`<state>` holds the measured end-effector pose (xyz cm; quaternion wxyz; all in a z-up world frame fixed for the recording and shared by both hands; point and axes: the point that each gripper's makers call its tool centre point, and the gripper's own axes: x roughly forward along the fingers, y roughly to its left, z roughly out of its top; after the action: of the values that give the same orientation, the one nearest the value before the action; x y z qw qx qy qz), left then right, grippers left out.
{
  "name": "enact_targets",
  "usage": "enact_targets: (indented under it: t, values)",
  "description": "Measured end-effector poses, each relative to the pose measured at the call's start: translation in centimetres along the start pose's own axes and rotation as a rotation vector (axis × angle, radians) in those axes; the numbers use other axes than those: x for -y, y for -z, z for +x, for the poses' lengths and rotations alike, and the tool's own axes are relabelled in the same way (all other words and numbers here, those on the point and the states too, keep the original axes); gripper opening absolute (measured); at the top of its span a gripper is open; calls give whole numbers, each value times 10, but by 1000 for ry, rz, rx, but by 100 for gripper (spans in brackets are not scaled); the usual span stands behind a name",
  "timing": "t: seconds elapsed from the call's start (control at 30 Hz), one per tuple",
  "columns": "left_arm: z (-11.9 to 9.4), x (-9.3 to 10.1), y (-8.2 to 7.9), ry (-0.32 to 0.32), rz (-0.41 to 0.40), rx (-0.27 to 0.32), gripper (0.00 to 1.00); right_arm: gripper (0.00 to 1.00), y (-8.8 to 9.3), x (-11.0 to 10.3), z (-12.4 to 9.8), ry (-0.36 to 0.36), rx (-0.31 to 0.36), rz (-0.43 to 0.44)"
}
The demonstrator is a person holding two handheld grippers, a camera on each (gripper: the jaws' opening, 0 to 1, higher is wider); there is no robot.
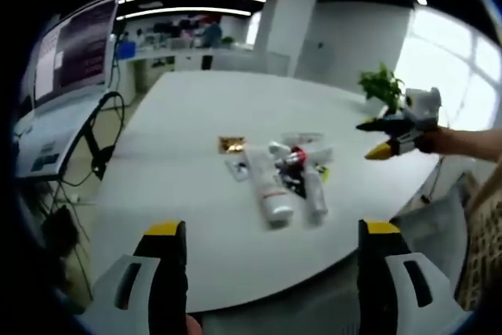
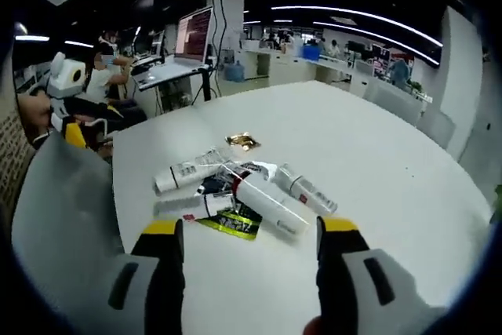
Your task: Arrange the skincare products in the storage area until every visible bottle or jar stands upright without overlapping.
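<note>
in the left gripper view the left gripper [image 1: 273, 253] hangs with its jaws spread wide and nothing between them, short of the white table [image 1: 196, 115]. the heap of skincare products [image 1: 282, 174] lies flat ahead, near the table's near edge, the big white tube [image 1: 268, 187] pointing its cap end roughly back toward this gripper, a slimmer tube [image 1: 314, 192] just beside it. the right gripper [image 1: 392, 132] hovers off to the right of the heap, over the table edge; whether its jaws are parted there is too small to tell. in the right gripper view the right gripper [image 2: 251, 268] is parted and empty, and the heap sits just beyond its tips, so by my judgement this one is nearer. the large tube [image 2: 267, 200] lies slantwise across the sachets [image 2: 227, 223], another tube [image 2: 184, 172] to the left, a gold packet [image 2: 243, 141] well apart behind. overlapping pieces will hinder a clean grip.
</note>
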<state>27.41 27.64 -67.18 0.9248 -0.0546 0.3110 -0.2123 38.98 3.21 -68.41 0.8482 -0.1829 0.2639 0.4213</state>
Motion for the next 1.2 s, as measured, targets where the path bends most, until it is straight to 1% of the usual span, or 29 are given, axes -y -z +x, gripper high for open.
enact_targets:
  t: [0.1,0.17,0.23,0.4,0.6,0.73,0.8,0.9,1.0,1.07,1.2]
  values:
    - [0,-1,0,-3,-7,-3,88,64,5,9,14,-33,-52,-67]
    - [1,-1,0,-3,-10,-5,88,62,4,13,21,-43,-61,-82]
    - [1,-2,0,-6,-12,-4,87,61,7,17,28,-65,-84,-105]
    - [1,-4,1,-14,-23,-8,87,57,13,22,46,-129,-141,-205]
    - [1,-6,1,-22,-28,-11,87,53,18,27,65,-176,-177,-250]
    - [1,-7,3,-27,-36,-16,87,49,18,28,75,-203,-195,-283]
    - [1,-8,3,-31,-43,-18,87,47,19,30,81,-219,-208,-315]
    - [2,-9,3,-35,-47,-20,87,42,21,30,91,-261,-235,-373]
    - [2,-10,4,-37,-53,-23,87,38,22,29,97,-299,-258,-412]
    - [2,-9,4,-36,-55,-29,87,36,21,28,101,-327,-271,-445]
    - [3,-7,6,-27,-48,-40,87,36,21,22,107,-383,-291,-473]
